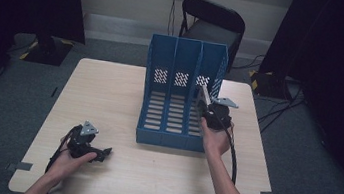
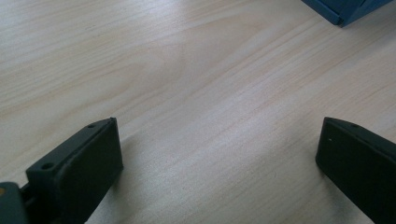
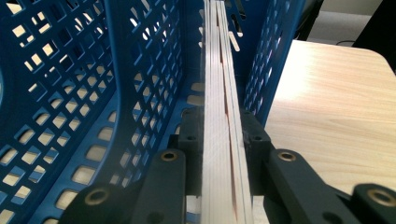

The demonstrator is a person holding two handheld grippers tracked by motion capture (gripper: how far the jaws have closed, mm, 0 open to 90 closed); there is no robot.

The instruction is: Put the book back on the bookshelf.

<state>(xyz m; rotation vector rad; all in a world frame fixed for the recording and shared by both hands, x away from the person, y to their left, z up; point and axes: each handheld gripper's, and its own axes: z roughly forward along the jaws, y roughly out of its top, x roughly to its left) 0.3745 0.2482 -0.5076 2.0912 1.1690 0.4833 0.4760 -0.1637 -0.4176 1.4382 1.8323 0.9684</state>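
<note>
Right now the right hand-held gripper [image 3: 223, 140] is clamped on a thin stack of pale flat sheets [image 3: 224, 121], prob. paper or thin booklets, held edge-on w/ the jaws pinching both faces near the lower end. That stack stands upright inside the rightmost slot of the blue file rack [image 1: 180, 93], between the slot divider and the rack's outer wall, on the desk [image 1: 109, 99].

Handling, as a judgement: light, smooth-faced, so could slip if the pinch eases. Stiff enough along the edge while clamped flat, but the free end farther into the slot may splay or sag; sheets already look slightly fanned. Best hold is across the faces near the bottom edge, as now, keeping it vertical so it doesn't snag on the slotted walls.

Left hand-held gripper [image 1: 102, 154] rests low over bare desk, jaws wide apart, nothing between them.
</note>
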